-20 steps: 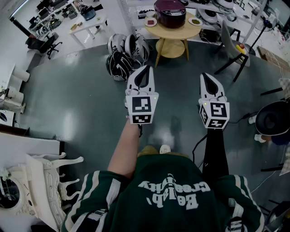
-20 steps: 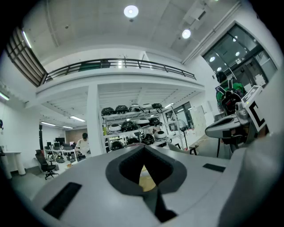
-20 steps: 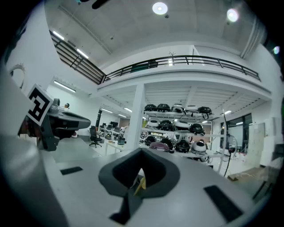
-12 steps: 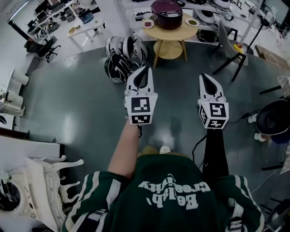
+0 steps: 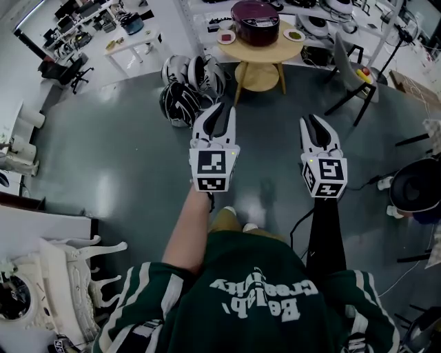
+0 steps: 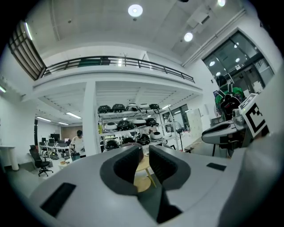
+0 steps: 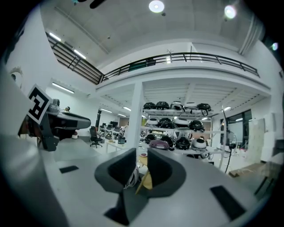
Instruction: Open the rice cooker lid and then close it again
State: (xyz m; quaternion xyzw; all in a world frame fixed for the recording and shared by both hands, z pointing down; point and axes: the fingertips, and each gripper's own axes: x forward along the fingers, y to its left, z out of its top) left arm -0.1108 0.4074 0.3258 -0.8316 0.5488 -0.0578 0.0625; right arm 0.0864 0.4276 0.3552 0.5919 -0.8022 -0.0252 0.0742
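Maroon round rice cooker [image 5: 255,19] on round wooden bench [image 5: 273,47], well ahead; left tongs [image 5: 221,108], right tongs [image 5: 309,120] slightly parted, empty.

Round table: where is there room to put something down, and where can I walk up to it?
The round table is crowded: the rice cooker fills its middle, with a small dish on each side; only the front rim is bare. The grey floor ahead is free, between the helmets and the chair.
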